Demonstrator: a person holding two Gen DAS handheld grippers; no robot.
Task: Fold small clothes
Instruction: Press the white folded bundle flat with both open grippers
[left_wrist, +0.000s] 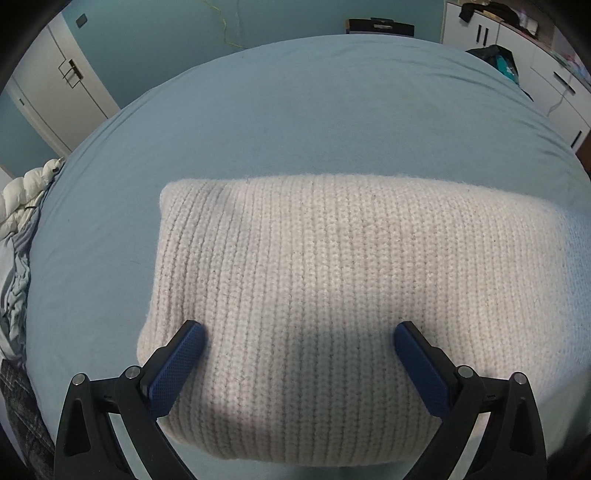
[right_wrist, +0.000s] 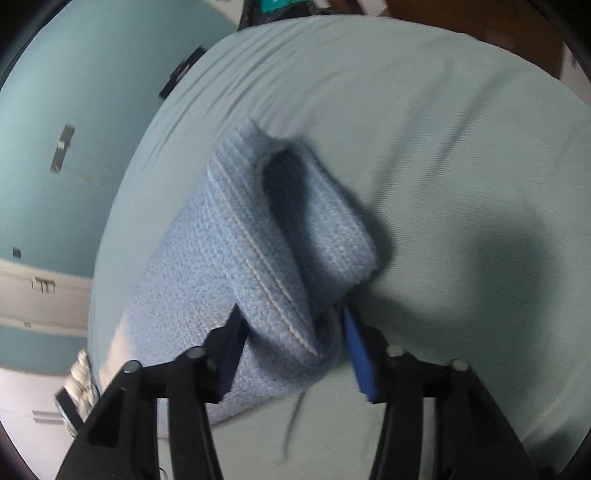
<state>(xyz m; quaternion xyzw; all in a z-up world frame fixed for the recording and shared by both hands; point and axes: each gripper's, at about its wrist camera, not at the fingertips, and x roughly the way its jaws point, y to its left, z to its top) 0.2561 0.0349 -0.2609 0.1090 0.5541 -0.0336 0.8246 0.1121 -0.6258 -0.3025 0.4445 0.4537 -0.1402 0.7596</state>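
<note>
Left gripper is held over the near part of the folded cream knit, jaws spread wide, nothing clamped. Knit is laid flat on the blue-sheeted bed.

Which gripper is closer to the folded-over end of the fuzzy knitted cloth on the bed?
Right. The right gripper has the knitted cloth bunched between its fingers at that end; the left gripper hovers open over the flat part.

left gripper | right gripper | black linkages | silver pins | blue textured pads
</note>
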